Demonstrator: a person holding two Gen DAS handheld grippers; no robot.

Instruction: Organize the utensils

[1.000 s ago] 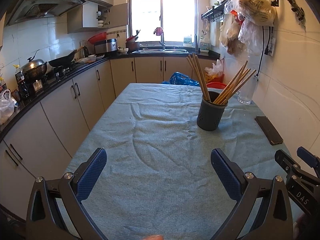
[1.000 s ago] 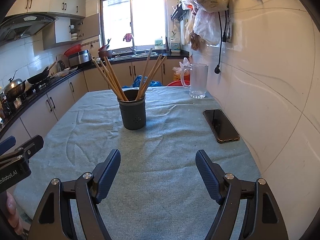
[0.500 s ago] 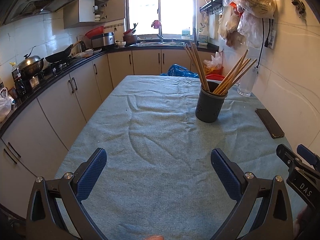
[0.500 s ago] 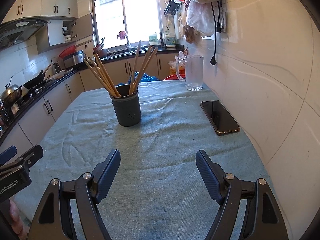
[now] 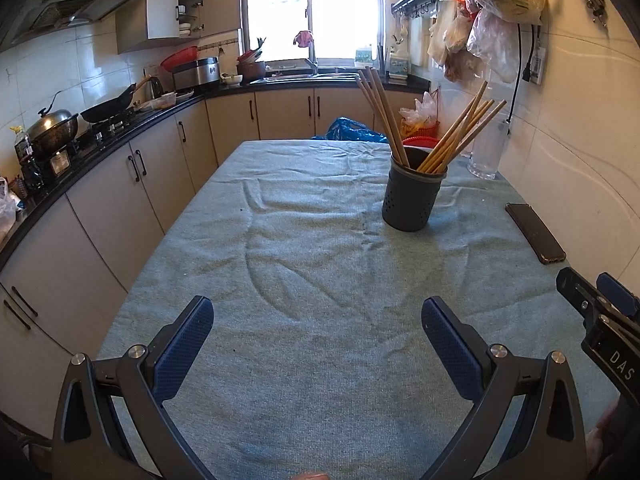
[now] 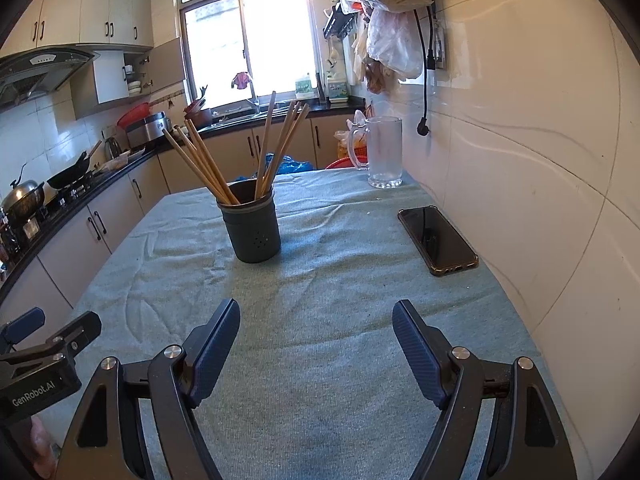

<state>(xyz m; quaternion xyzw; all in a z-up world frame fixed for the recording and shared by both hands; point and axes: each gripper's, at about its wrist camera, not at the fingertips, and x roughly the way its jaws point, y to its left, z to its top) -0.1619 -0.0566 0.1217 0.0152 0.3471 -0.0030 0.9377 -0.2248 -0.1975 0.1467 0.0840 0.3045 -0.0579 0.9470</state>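
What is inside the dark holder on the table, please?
Wooden chopsticks stand in the holder, leaning in two bunches. Its wall hides their lower ends and the bottom.

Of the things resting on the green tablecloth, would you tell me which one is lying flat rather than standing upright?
The black phone, lying flat near the wall. The dark utensil holder and the glass mug both stand upright.

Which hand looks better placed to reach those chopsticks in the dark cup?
Probably the right. The holder of chopsticks sits nearly straight ahead of the open right gripper; from the open left gripper it lies off to the right side.
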